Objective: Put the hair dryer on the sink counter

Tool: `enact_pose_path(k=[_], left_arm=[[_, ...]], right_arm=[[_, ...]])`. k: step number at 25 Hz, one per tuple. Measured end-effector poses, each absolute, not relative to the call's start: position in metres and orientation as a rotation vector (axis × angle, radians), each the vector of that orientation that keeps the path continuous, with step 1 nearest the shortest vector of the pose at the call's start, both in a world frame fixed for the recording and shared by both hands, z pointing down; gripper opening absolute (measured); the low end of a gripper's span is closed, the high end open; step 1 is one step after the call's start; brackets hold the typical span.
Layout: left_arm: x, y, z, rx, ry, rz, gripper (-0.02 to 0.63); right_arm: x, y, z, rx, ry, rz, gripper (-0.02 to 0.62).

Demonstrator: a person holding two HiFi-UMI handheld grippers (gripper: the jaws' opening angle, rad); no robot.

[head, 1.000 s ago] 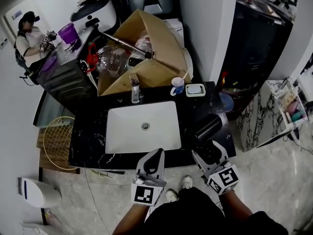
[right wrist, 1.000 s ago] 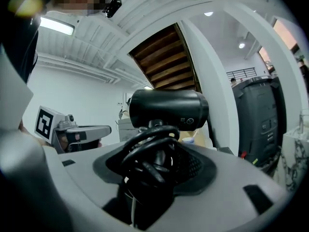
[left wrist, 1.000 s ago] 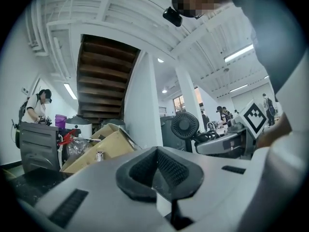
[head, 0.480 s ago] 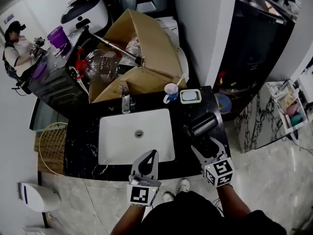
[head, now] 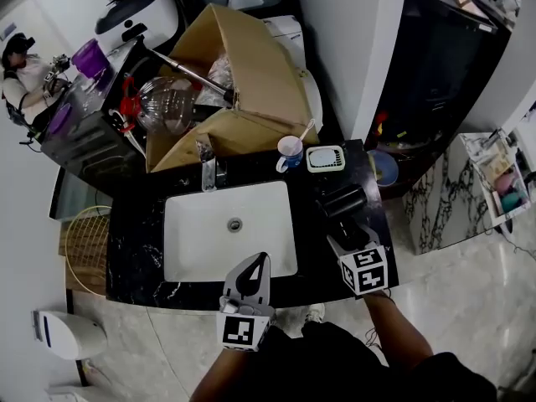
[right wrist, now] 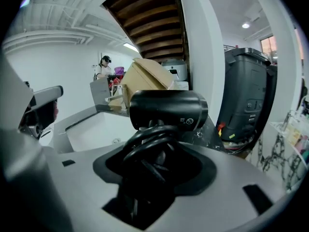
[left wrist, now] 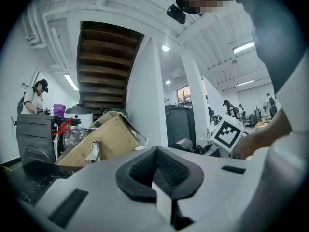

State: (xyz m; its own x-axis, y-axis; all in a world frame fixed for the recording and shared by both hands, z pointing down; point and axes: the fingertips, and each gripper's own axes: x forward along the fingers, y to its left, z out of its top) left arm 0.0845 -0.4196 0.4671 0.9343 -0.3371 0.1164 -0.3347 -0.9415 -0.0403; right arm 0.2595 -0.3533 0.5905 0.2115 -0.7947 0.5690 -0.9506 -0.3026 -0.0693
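The black hair dryer (head: pixel 339 201) is over the black counter (head: pixel 138 237), right of the white basin (head: pixel 193 241). My right gripper (head: pixel 345 229) is shut on its handle and coiled cord. In the right gripper view the barrel (right wrist: pixel 166 109) lies crosswise just beyond my jaws (right wrist: pixel 154 163). I cannot tell whether the dryer touches the counter. My left gripper (head: pixel 260 262) is shut and holds nothing at the counter's front edge, in front of the basin. In its own view its pads (left wrist: pixel 157 178) meet.
A faucet (head: pixel 208 172) stands behind the basin. A cup (head: pixel 290 152) and a soap dish (head: pixel 325 158) sit at the back right of the counter. An open cardboard box (head: pixel 251 74) fills the space behind. A dark cabinet (head: pixel 435 65) stands to the right. A person (head: pixel 25 65) is far left.
My right gripper has carried the hair dryer farther over the counter, closer to the soap dish. The left gripper has stayed by the front edge.
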Motion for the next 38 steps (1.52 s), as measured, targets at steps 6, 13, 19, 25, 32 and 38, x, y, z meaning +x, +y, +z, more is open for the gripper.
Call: enact_pose_path(k=[6,13,19,25,32,38], left_arm=[[0.079,-0.437,0.477,-3.092,0.473,-0.245,-0.005],[0.078,-0.463,0.464,-3.073,0.406,-0.195,-0.005],[0.074,-0.472,0.467,-3.085,0.375,-0.23,-0.005],[0.078,-0.476,0.469,-3.092,0.312,-0.196,-0.005],[0.081,-0.474,0.466,-3.1,0.273,-0.22,-0.005],[0.079,-0.48,0.459,-3.099,0.282,-0.183,-0.005]], right_arm=[[0.27,-0.365,0.623,2.151,-1.508,0.851,0.253],[0.267,-0.366,0.646,2.129,-1.424,0.963,0.253],[0.266,-0.362,0.657,2.121,-1.372,1.019,0.253],[0.264,-0.362,0.662,2.118,-1.369,1.018,0.253],[0.269,-0.367,0.624,2.199,-1.369,0.858,0.292],[0.269,-0.377,0.547,2.343,-1.415,0.61,0.296]])
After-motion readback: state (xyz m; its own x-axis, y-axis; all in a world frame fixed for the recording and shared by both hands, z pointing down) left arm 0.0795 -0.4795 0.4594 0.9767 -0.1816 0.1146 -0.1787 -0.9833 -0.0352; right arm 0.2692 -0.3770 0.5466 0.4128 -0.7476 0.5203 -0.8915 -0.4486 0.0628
